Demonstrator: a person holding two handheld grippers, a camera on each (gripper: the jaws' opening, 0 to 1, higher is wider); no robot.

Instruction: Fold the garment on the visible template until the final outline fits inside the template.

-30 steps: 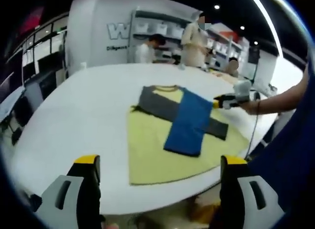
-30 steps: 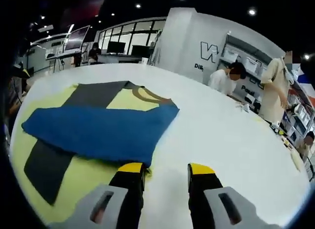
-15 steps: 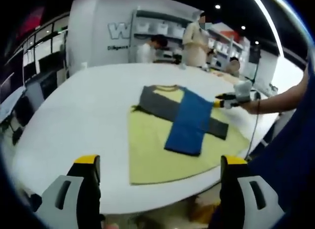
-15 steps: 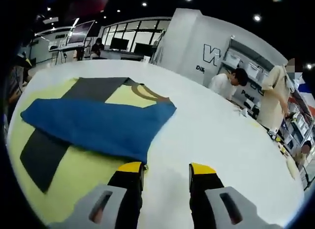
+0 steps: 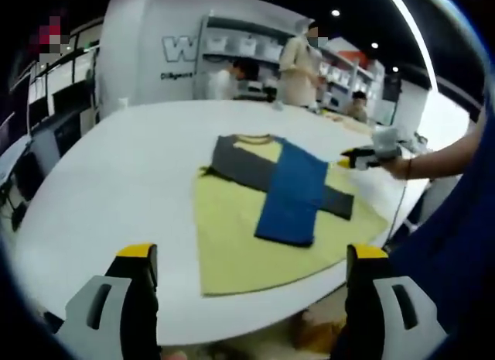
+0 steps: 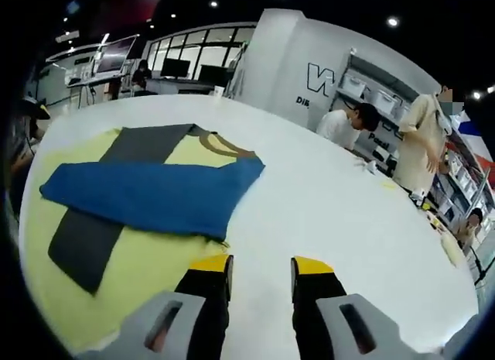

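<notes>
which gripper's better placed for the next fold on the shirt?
Right, probably. The right gripper sits open beside the blue folded edge of the garment. The left gripper is open too, but held back off the table's near edge, apart from the yellow template.

You have a broad white bench (image 5: 116,190) with a rounded edge in front of you. A yellow template sheet (image 5: 232,244) lies flat on it near that edge, and the partly folded garment (image 5: 286,186), grey and yellow with a blue panel laid across, rests on the sheet.
</notes>
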